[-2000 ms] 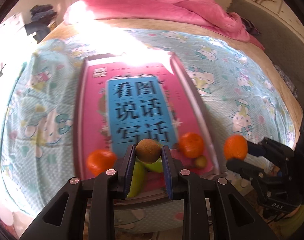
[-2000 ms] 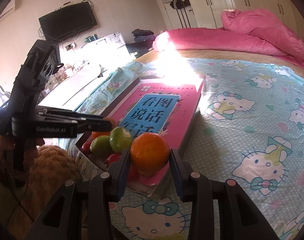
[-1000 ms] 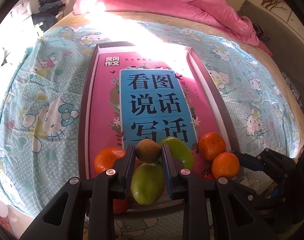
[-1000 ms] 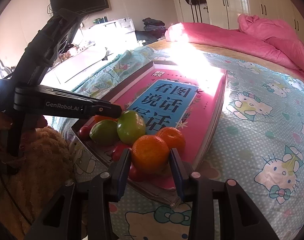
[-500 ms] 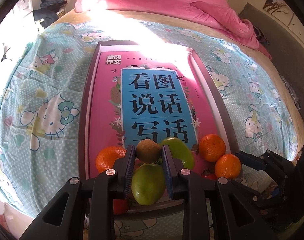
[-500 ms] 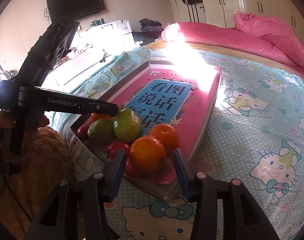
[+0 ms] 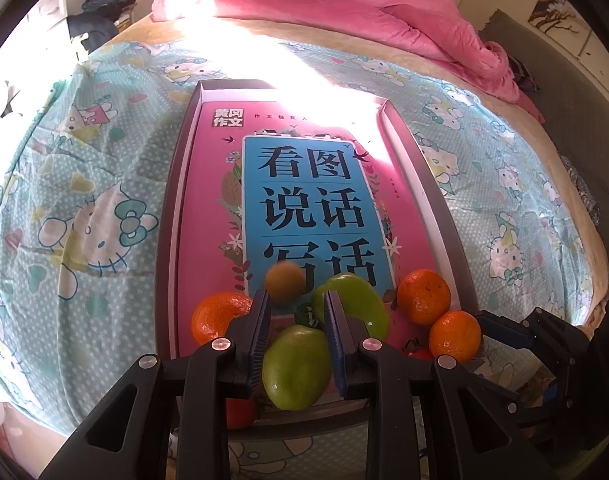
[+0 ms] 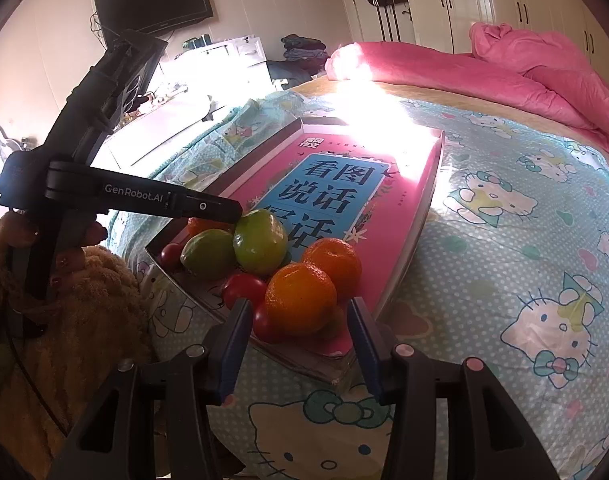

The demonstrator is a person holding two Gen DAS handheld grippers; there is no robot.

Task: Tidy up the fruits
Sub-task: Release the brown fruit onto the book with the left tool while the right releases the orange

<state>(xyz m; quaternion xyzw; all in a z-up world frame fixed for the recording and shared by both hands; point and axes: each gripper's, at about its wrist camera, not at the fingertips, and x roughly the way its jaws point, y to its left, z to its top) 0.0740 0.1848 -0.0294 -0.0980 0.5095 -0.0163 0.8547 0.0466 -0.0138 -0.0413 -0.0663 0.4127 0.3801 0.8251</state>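
A dark tray lined with a pink book lies on the bed. At its near end sit two green fruits, three oranges and small red tomatoes. A brown kiwi, blurred, is just past my left gripper's tips, free of the pads. My left gripper is open above the green fruit. My right gripper is open, its pads on either side of the nearest orange, not touching.
A Hello Kitty sheet covers the bed, and a pink quilt is bunched at the far end. A TV and a white desk stand left of the bed. My left gripper's body crosses the right wrist view.
My left gripper opened and the kiwi left its pads, moving forward and left. My right gripper let go of the orange on the tray and opened wider.
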